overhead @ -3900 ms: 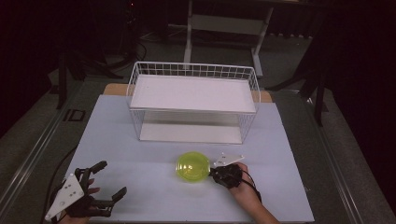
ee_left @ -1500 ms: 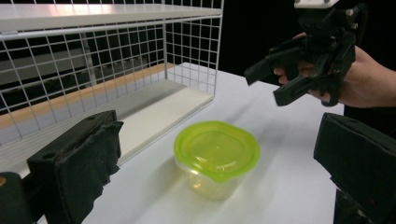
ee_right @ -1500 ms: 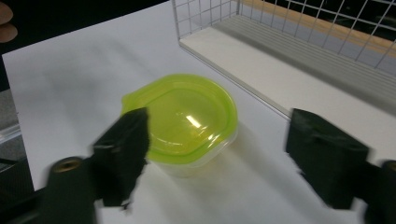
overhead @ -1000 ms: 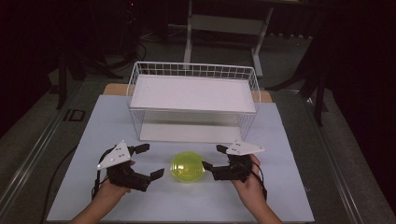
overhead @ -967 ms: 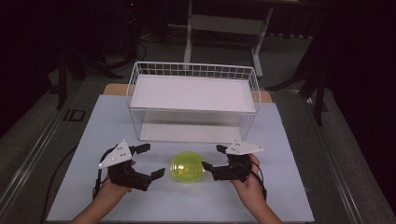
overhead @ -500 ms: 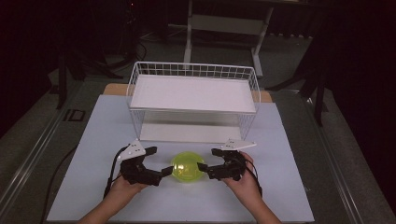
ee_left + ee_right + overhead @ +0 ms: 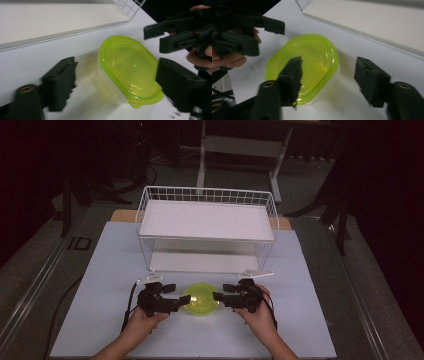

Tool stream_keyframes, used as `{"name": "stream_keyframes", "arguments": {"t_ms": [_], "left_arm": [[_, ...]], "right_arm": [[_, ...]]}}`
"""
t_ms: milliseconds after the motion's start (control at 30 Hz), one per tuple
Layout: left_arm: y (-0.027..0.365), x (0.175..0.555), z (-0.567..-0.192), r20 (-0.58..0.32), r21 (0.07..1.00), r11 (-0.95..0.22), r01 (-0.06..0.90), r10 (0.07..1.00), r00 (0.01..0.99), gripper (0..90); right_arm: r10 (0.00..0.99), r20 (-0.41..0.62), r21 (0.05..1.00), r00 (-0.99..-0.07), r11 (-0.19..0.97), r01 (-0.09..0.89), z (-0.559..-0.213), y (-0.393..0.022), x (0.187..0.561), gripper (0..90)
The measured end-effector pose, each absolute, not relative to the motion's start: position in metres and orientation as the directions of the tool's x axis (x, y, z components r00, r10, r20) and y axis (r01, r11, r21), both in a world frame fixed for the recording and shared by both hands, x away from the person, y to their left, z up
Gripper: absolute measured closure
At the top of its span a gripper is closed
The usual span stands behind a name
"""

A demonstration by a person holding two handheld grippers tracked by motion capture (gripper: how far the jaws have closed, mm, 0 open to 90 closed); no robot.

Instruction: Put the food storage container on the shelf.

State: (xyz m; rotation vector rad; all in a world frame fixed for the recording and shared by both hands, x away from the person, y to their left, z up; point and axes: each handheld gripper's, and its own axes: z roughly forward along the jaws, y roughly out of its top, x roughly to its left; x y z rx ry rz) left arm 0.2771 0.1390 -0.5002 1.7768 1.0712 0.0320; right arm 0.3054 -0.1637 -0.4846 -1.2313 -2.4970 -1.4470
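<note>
Centrally, near the front edge of the white table (image 7: 100,270): a yellow-green container (image 7: 200,299), translucent plastic, oval with flattened ends, glossy dished lid with a raised rim overhanging a paler clear body. Flanked on both sides. On the left, the left hand-held gripper (image 7: 176,294), matte black, blocky jaws with ragged, tooth-cut pads, spread apart and clasping nothing; in the left gripper view one jaw well left of the container, the other just at its right end, contact there impossible to tell. On the right, the right hand-held gripper (image 7: 220,292), same black make, jaws likewise parted and grasping nothing; in the right gripper view one jaw over the lid's near rim, the other off to the side above bare table.

Farther back, a white wire basket (image 7: 207,232), thin grid walls, rectangular, with a flat, smooth white board across its top level and another at its base. Between basket front and container, a strip of bare table. Wide open surface to the far left and far right of both hands; little room behind them before the near table edge.
</note>
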Motion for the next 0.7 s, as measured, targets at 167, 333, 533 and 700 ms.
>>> {"name": "stream_keyframes", "arguments": {"t_ms": [167, 333, 533, 700], "left_arm": [[0.137, 0.278, -0.504, -0.461, 0.722, -0.088, 0.686, 0.678, 0.572, 27.6], [0.138, 0.278, -0.509, -0.487, 0.696, -0.085, 0.713, 0.674, 0.555, 40.1], [0.140, 0.278, -0.514, -0.535, 0.663, -0.076, 0.745, 0.648, 0.543, 52.2], [0.140, 0.274, -0.509, -0.523, 0.669, -0.112, 0.735, 0.632, 0.572, 63.4]], "right_arm": [[0.631, 0.375, 0.703, -0.679, 0.284, 0.652, -0.491, -0.160, 0.306, 52.1], [0.636, 0.391, 0.682, -0.665, 0.286, 0.674, -0.495, -0.158, 0.306, 61.2], [0.625, 0.414, 0.665, -0.662, 0.289, 0.688, -0.497, -0.157, 0.304, 65.5], [0.627, 0.413, 0.663, -0.661, 0.291, 0.690, -0.495, -0.155, 0.302, 67.2]]}}
